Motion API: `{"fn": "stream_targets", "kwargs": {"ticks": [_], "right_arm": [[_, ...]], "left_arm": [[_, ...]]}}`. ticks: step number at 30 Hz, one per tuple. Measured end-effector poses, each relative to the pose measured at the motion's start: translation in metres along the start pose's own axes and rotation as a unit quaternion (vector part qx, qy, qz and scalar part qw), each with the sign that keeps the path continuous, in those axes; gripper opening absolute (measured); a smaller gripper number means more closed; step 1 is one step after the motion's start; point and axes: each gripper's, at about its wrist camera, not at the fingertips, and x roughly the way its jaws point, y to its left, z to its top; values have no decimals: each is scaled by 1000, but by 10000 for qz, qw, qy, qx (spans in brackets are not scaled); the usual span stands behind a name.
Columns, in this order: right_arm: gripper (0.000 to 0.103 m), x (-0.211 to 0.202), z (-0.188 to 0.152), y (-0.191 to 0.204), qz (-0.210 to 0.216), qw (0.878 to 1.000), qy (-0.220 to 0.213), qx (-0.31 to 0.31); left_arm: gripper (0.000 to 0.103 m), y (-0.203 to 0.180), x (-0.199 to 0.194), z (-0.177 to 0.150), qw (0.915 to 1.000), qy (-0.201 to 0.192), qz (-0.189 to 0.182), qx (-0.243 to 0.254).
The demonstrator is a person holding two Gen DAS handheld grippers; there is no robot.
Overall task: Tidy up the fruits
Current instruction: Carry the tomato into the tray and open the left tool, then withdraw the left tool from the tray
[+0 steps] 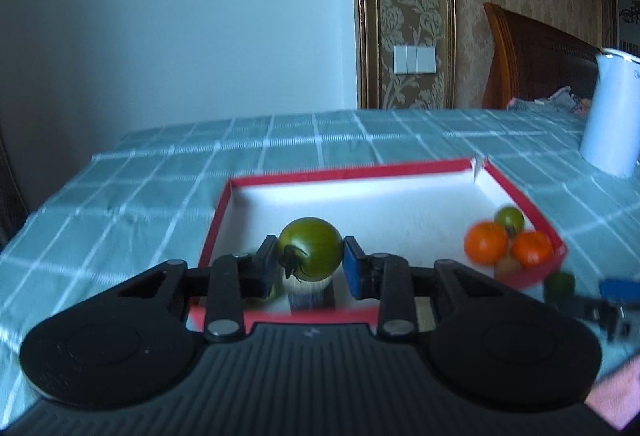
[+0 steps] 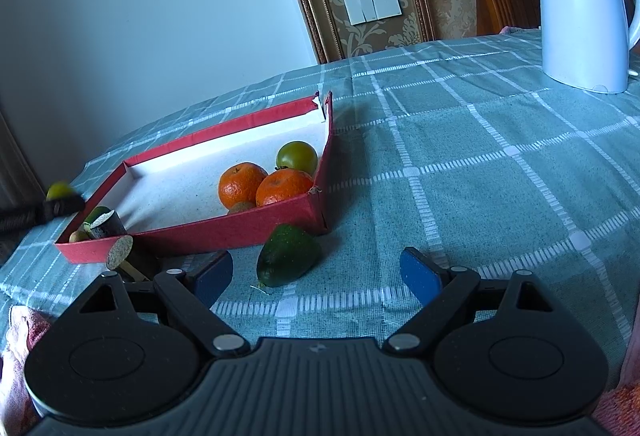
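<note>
My left gripper [image 1: 310,260] is shut on a green tomato [image 1: 311,248] and holds it just above the near end of the red box [image 1: 348,170]. In the right wrist view that tomato [image 2: 60,190] shows at the far left, outside the box's left end. Two oranges [image 1: 486,242] [image 1: 532,248], a second green tomato [image 1: 509,218] and a brown kiwi [image 1: 508,266] lie in the box's right corner. My right gripper [image 2: 316,276] stands open on the cloth. A dark green avocado [image 2: 288,254] lies just ahead of its fingertips, beside the box wall [image 2: 224,232].
Two dark cut stick pieces [image 2: 108,224] [image 2: 120,252] lie at the box's near left corner, with small fruit beside them. A white kettle [image 2: 584,4] stands at the far right of the checked tablecloth [image 2: 480,176]. A wooden chair [image 1: 532,56] is behind the table.
</note>
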Motion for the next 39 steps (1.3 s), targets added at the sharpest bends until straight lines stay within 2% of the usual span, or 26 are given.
{"fn": "stream_targets", "kwargs": {"ticks": [5, 11, 25, 27, 33, 39], "right_arm": [[92, -1, 0, -1, 62, 10000, -23, 74], [92, -1, 0, -5, 146, 9997, -53, 168], [95, -2, 0, -9, 257, 9993, -82, 272], [95, -2, 0, -9, 255, 9993, -82, 272], [95, -2, 0, -9, 250, 9993, -80, 267], [95, -1, 0, -8, 249, 9993, -77, 259]], "left_arm": [[31, -5, 31, 15, 9998, 135, 127, -18], [31, -6, 64, 16, 9988, 426, 248, -82], [32, -5, 96, -1, 9952, 926, 288, -143], [32, -6, 97, -2, 9954, 894, 325, -98], [50, -7, 91, -1, 9964, 791, 292, -56], [56, -6, 72, 1, 9975, 654, 232, -122]]}}
